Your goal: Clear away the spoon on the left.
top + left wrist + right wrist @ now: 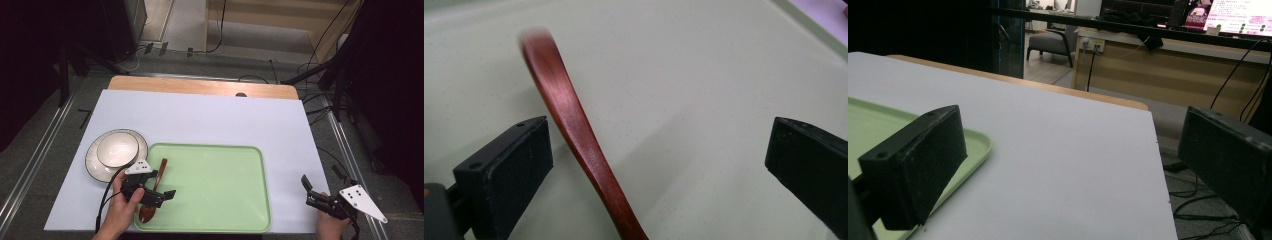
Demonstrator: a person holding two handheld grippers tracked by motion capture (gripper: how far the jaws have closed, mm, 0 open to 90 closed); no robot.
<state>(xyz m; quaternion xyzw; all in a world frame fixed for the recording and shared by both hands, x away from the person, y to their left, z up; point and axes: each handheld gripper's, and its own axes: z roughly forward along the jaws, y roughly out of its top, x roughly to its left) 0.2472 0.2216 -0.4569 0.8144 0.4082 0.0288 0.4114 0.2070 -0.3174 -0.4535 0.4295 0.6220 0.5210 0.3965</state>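
- Left gripper (161, 196): low over the near left part of the pale green rectangular plastic tray (220, 170), jaws spread wide and holding nothing.
- Reddish-brown wooden spoon (152, 192): lies in the tray along its left edge, bowl toward the person, handle pointing away. In the left gripper view the handle (574, 120) rises between the jaws, closer to the left one and apparently clear of both.
- Judged step: a grasp on the spoon handle. To do it well, centre the handle between the jaws before closing, so the nearer jaw does not push it sideways across the smooth tray. Grip the mid-handle square to its length; the curved, narrow handle may roll or pivot if pinched at an angle.
- White round bowl (118, 149) on a dark-rimmed plate (93, 160): on the white-covered bench (210, 120), just left of the tray.
- Right gripper (312, 191): off the tray at the bench's near right corner, jaws spread, empty.
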